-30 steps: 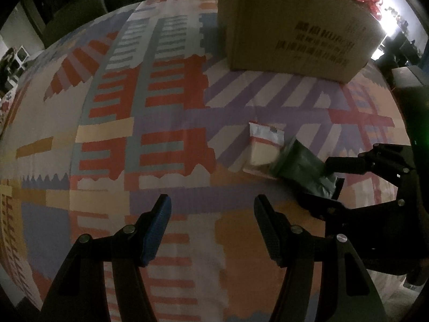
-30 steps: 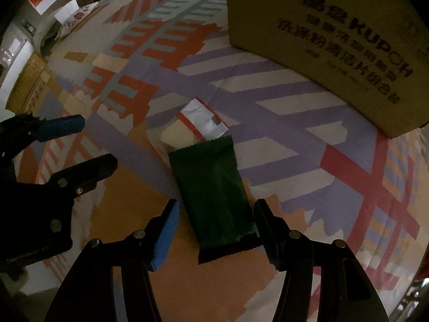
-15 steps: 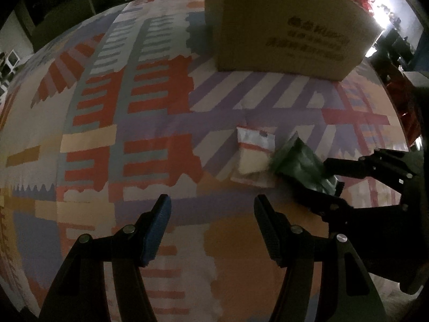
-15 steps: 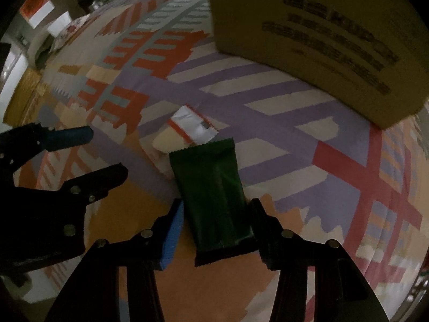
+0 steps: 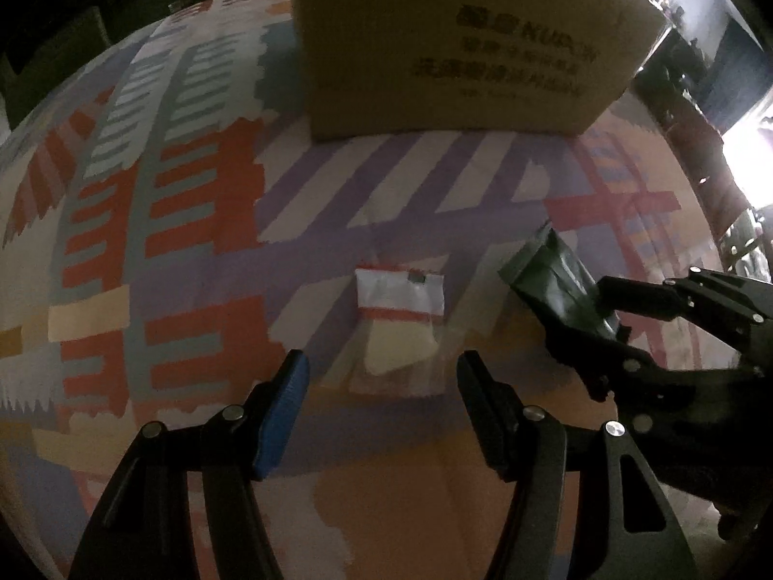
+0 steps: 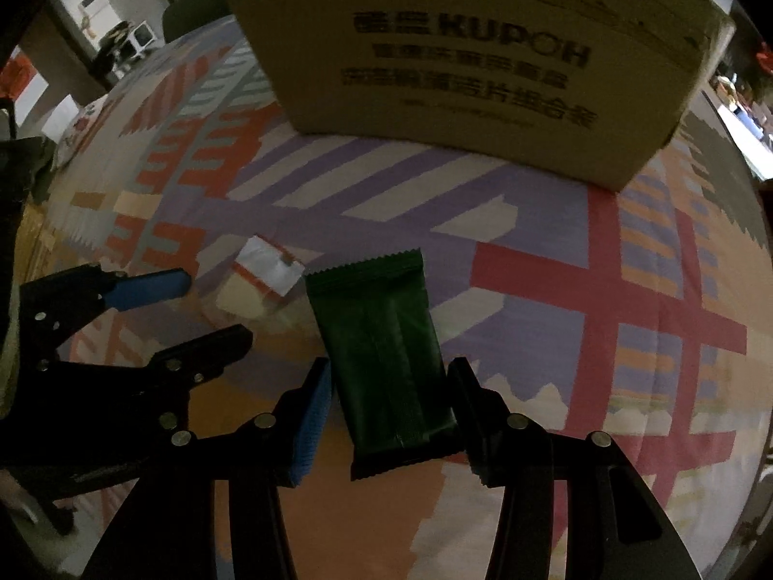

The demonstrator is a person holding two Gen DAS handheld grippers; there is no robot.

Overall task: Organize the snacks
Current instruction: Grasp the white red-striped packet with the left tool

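A dark green snack packet [image 6: 386, 353] is held between the fingers of my right gripper [image 6: 389, 389], lifted off the cloth; it also shows in the left wrist view [image 5: 555, 280]. A white, red and cream snack packet [image 5: 398, 321] lies flat on the patterned tablecloth, just ahead of my left gripper [image 5: 381, 377], which is open and empty with its fingers either side of the packet's near end. The same packet shows in the right wrist view [image 6: 258, 280], left of the green one. The left gripper [image 6: 207, 309] appears there too.
A large cardboard box [image 5: 454, 43] with printed lettering stands at the far side of the table; it also shows in the right wrist view [image 6: 473, 58]. The patterned tablecloth [image 5: 145, 251] covers the table. Dark room furniture lies beyond the edges.
My right gripper closed on the green packet and raised it off the cloth. My left gripper moved forward and right, so the white packet now sits between its open fingers.
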